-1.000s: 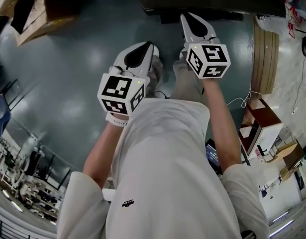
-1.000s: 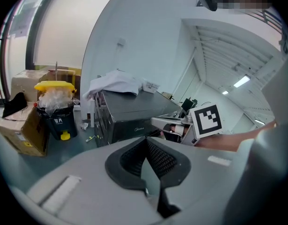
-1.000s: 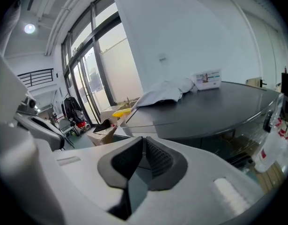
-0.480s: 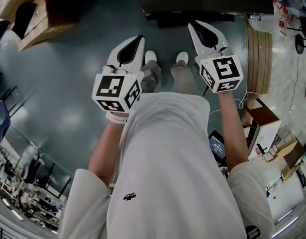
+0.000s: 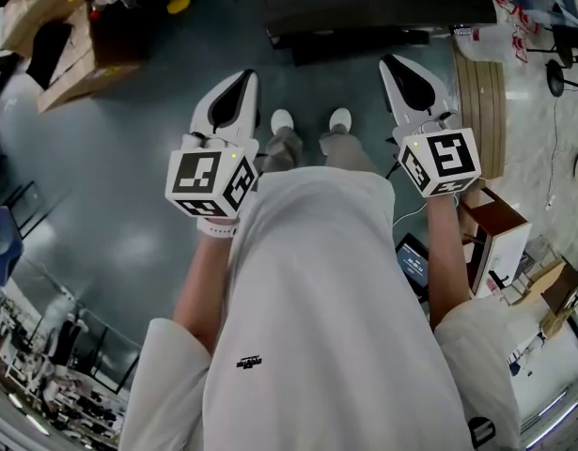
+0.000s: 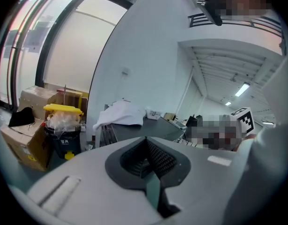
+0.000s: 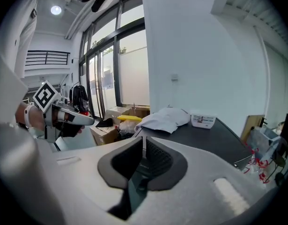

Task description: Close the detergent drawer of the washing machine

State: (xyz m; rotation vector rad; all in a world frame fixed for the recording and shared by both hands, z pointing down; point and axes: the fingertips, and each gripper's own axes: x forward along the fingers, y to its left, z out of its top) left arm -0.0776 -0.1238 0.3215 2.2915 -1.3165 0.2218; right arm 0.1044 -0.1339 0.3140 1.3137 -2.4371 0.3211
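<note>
At centre frame in the head view, the left gripper [image 5: 239, 86] and right gripper [image 5: 402, 75] hang in front of the person's torso over the floor [image 5: 129, 158], each with its jaws pressed together on nothing. No washing machine or detergent drawer shows in any view. Ahead there's only a dark table [image 7: 214, 137] with a white cloth [image 7: 165, 117] on it. My read: approach stage, closing not begun. Next move calls for finding the machine, squaring up to it, then pushing the drawer front straight in.

Left gripper [image 5: 242, 78] has free floor [image 5: 129, 167] at nine o'clock; dark table [image 5: 364, 3] blocks twelve, cardboard boxes [image 5: 68, 50] eleven, wooden boards [image 5: 483, 111] two.
</note>
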